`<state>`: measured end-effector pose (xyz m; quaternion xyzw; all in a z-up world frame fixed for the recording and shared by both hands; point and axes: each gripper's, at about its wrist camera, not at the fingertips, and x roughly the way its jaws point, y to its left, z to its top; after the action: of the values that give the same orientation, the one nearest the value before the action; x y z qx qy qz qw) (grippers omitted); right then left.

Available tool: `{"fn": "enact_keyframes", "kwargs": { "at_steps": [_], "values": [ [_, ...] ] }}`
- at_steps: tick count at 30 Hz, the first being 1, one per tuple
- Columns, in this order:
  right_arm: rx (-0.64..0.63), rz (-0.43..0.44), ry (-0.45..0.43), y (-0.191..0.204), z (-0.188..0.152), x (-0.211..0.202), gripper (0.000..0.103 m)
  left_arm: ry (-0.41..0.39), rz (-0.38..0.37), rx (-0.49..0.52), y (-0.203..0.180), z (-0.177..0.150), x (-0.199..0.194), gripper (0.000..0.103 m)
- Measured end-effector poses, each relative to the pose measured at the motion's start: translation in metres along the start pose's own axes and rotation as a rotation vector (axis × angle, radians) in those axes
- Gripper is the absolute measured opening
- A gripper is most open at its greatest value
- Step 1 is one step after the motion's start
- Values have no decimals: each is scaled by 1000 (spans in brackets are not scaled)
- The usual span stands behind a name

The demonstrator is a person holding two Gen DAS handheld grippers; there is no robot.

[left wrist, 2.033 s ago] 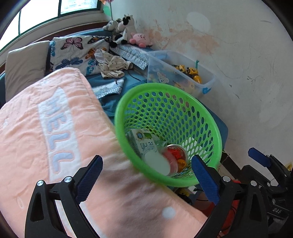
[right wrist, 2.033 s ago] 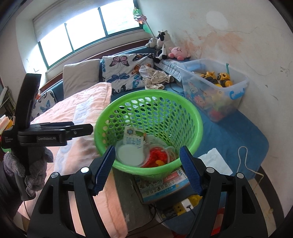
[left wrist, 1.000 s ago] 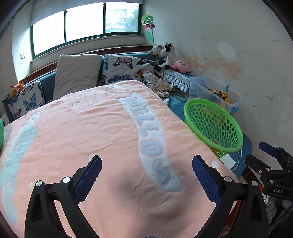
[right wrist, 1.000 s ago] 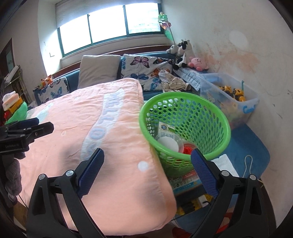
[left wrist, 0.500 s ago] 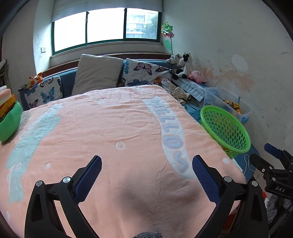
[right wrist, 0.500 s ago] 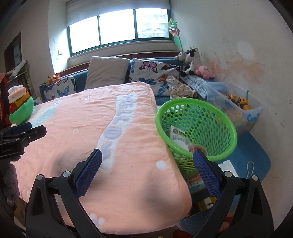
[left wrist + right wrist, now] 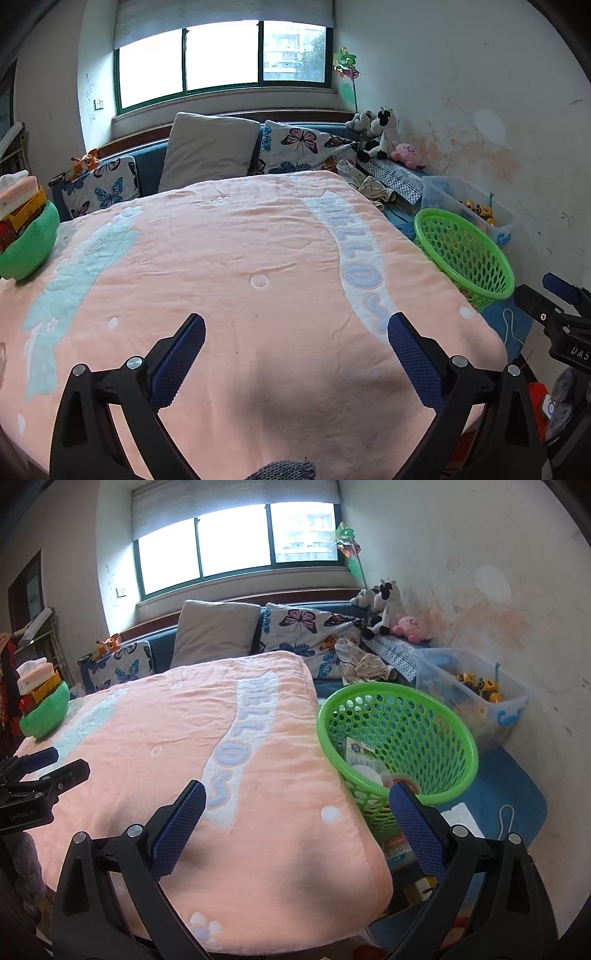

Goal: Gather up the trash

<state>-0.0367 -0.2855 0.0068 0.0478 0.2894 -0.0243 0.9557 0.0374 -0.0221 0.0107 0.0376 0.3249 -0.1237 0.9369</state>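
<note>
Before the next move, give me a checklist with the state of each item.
1. Left gripper open and empty: ok.
2. Right gripper open and empty: ok.
3. Green basket upright beside the bed, trash inside: ok.
4. Pink blanket free of loose trash: ok as far as both views show.
5. Trash left on the floor by the basket: cannot tell; a white sheet lies there, its nature unclear.
6. Toy bin apart from the basket: ok.
</note>
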Motion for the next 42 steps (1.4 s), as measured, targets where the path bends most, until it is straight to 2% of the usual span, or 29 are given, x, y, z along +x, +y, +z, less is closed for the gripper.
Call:
{"fn": "enact_keyframes", "kwargs": {
  "at_steps": [42],
  "values": [
    [1, 14, -3, 7, -2, -1, 99, -4, 33, 15, 0, -10, -5, 96]
  ]
}}
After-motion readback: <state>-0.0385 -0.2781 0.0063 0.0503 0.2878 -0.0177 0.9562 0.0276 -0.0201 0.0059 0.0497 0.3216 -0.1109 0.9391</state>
